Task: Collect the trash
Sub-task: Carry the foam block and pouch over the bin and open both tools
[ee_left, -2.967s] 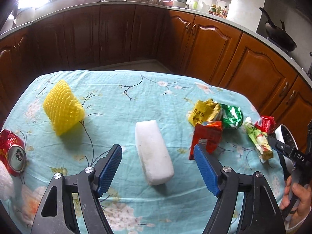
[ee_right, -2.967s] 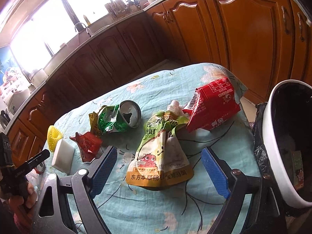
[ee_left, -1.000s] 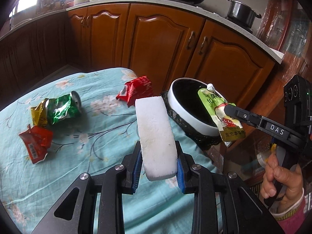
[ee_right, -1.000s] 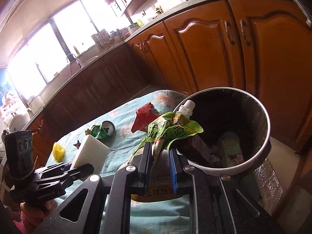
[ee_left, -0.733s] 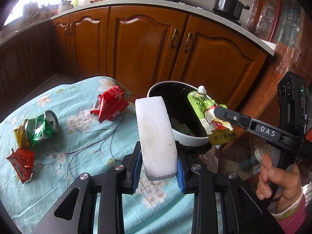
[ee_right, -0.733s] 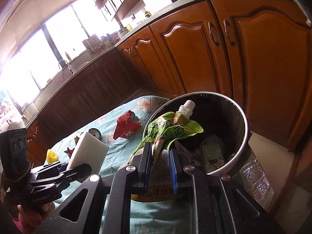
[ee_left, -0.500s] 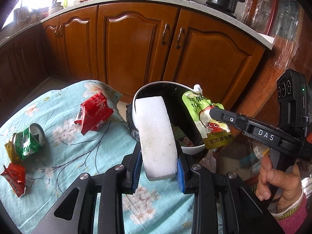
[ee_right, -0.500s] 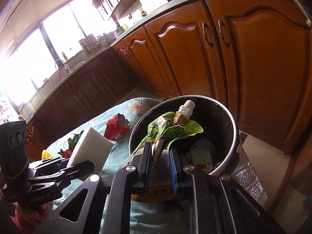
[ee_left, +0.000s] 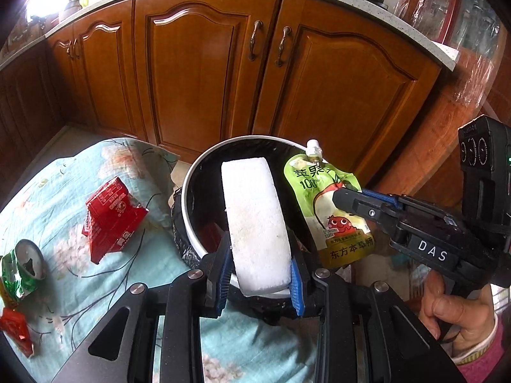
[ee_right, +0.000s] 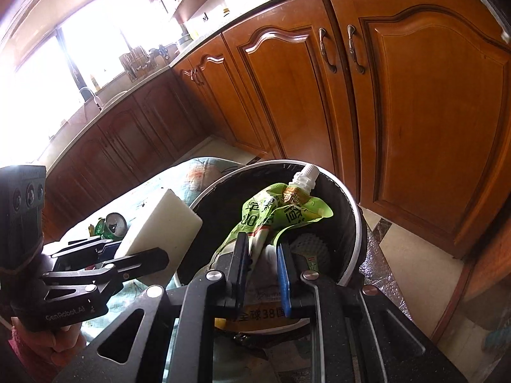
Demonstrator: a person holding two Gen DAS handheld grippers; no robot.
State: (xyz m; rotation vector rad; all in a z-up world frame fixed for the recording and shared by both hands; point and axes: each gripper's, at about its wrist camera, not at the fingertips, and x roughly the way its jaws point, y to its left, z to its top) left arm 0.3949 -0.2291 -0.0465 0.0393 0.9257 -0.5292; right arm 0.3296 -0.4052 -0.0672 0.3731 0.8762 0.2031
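Missing from right view: red carton

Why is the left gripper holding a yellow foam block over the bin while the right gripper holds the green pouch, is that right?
Not quite: in the left wrist view the foam block in the left gripper is white, not yellow. It is over the bin, and the right gripper holds the green pouch.

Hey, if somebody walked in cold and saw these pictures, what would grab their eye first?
Most likely the white foam block clamped in the left gripper, held over the black-lined, white-rimmed trash bin beside the table. Next to it, the right gripper pinches a green spouted juice pouch above the same bin. On the floral tablecloth lie a red crumpled carton and a crushed green can.
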